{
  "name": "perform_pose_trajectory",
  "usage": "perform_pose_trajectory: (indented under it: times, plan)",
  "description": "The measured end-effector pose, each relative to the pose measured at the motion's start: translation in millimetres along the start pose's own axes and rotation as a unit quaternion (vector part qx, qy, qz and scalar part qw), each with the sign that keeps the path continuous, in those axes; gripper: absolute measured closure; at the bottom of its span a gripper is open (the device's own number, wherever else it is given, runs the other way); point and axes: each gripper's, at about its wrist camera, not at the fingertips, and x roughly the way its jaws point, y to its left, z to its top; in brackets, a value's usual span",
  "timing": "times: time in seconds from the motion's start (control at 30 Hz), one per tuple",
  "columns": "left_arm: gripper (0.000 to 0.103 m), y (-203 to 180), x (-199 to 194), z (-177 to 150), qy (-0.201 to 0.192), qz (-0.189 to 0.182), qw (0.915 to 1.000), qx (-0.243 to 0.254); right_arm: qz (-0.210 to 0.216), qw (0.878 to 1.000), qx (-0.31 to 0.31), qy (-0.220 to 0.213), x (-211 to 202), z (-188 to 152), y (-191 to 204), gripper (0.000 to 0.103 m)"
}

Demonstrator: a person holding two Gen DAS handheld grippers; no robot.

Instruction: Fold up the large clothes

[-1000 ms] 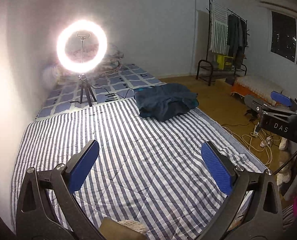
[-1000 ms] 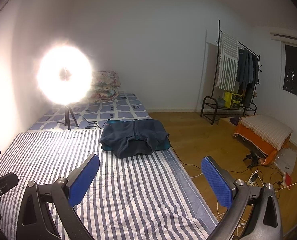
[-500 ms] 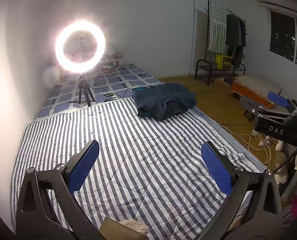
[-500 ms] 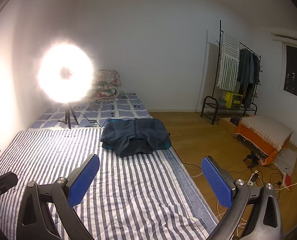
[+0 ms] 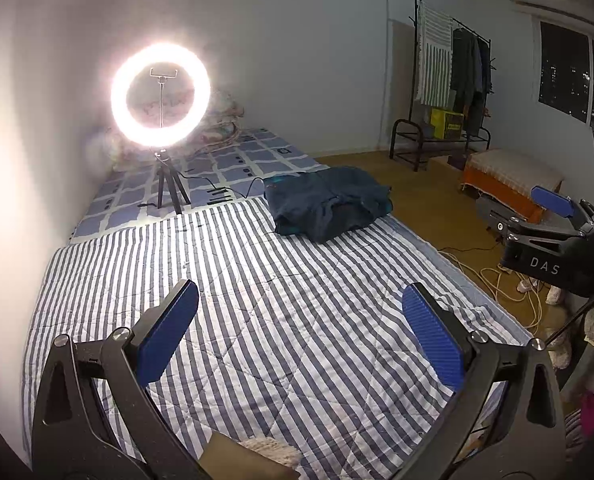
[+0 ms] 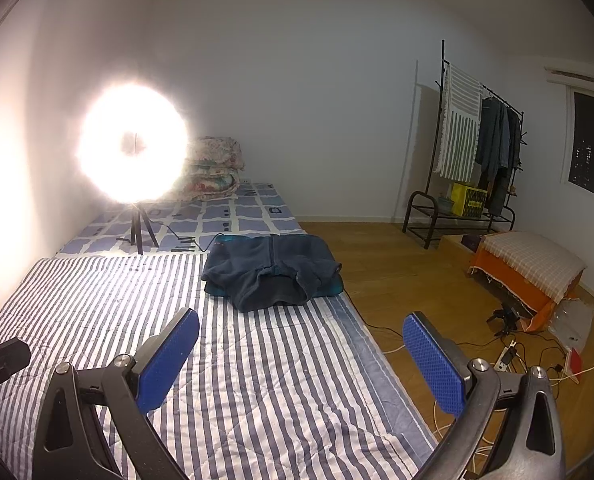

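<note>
At the far end of the striped bed (image 6: 257, 380) lies a rumpled dark blue jacket (image 6: 273, 276), well apart from both claws. Left claw (image 5: 301, 332) and right claw (image 6: 301, 360) are spread wide, empty. Best approach low, then pinch opposite edges together.

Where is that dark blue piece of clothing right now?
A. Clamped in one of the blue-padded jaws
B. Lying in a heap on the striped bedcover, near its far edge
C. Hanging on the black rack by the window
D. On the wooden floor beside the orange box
B: the dark blue garment lies bunched on the striped bedcover, far ahead of both grippers, whose jaws stand wide open and hold nothing.
</note>
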Motion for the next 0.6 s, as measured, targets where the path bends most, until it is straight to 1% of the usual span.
perform_pose_trajectory:
  times: [0.2, 0.6]
  plan:
    - [0.000, -1.2, -2.0, 0.6, -0.002, 0.011, 0.9999, 0.007, -0.001, 1.000, -0.001, 0.000, 0.6, -0.4, 0.4, 0.000]
    - [0.000, -3.5, -1.7, -1.2, -0.005, 0.020, 0.9997, 0.010, 0.000, 1.000, -0.013, 0.003, 4.3, -4.9, 0.0, 0.000]
